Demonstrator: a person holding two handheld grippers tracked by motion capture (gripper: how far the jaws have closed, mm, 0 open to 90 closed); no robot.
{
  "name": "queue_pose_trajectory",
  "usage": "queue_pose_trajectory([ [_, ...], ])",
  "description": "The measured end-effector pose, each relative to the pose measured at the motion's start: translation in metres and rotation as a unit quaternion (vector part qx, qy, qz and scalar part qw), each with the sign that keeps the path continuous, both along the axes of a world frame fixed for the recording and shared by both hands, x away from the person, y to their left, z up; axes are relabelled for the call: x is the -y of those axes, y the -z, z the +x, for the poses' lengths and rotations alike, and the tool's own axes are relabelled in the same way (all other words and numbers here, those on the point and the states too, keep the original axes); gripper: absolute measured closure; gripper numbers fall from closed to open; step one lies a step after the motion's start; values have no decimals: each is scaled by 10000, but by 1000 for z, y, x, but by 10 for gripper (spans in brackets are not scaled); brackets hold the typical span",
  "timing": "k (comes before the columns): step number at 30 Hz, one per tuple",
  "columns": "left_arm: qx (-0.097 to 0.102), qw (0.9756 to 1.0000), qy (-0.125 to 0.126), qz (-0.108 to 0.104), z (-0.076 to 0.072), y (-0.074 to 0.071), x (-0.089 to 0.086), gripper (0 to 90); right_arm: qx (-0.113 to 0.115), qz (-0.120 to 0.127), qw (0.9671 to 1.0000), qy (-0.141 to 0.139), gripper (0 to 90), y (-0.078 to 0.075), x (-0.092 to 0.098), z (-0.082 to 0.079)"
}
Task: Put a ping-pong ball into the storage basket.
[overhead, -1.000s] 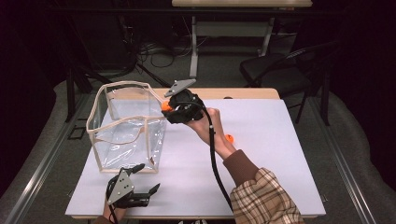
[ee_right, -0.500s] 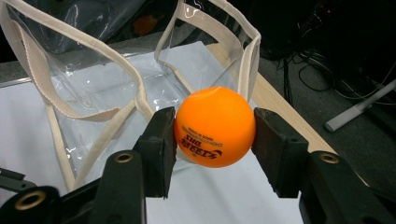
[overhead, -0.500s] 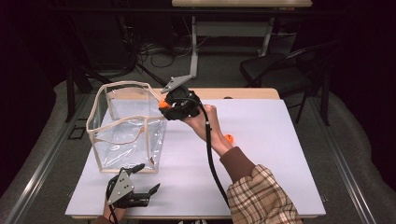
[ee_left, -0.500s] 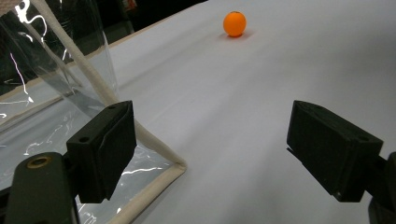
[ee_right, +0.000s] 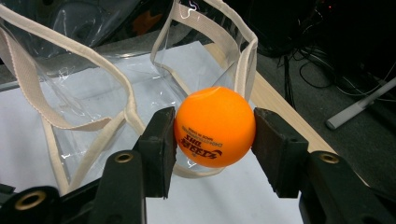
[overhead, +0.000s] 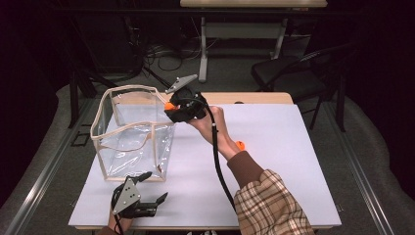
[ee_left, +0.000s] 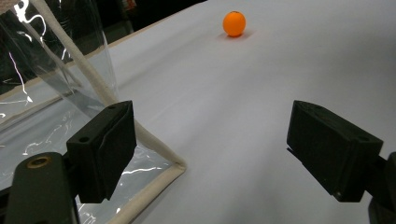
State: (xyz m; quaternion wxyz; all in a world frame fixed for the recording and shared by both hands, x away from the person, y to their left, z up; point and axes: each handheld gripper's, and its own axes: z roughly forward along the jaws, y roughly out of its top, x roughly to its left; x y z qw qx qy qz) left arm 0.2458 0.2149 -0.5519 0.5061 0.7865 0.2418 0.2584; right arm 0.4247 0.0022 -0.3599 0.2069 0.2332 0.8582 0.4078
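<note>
I take the bag (overhead: pixel 134 137) as my landmark: a clear bag with cream trim, standing open on the left part of the white table (overhead: pixel 274 161). Going left to right, I have the left gripper (overhead: pixel 147 193) resting low on the table just in front of the bag's near right corner. In the left gripper view its jaws stand wide apart with nothing between them, and one pad sits just beside the bag's bottom seam (ee_left: pixel 154 154); I cannot tell whether it touches.

Next, at the bag's far right corner, I hold the right gripper (overhead: pixel 171 108) up at rim height, its nose pointing toward the bag's opening. It is clamped on a ball (ee_right: pixel 215 127): in the right gripper view the two pads press on either side of the orange ball, which bears small dark print, and the bag's rim and handles (ee_right: pixel 112 107) lie right behind it. From the high view the held ball (overhead: pixel 169 105) shows as an orange spot at the bag's top edge, above the right wall; I cannot tell whether it is already over the inside.

Farther right of the bag, well apart from it, a second ball (overhead: pixel 240 145) lies on the table beside my right forearm (overhead: pixel 220 137). In the left gripper view that same ball (ee_left: pixel 234 23) sits alone on the bare sheet, far ahead of the open jaws.
</note>
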Motion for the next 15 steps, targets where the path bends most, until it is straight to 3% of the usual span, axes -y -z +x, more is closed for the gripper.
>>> queue_pose_trajectory([
  [15,-1,10000,3,-2,0,0,0,159,-73,-76,9999,77,506,1,-4,9],
])
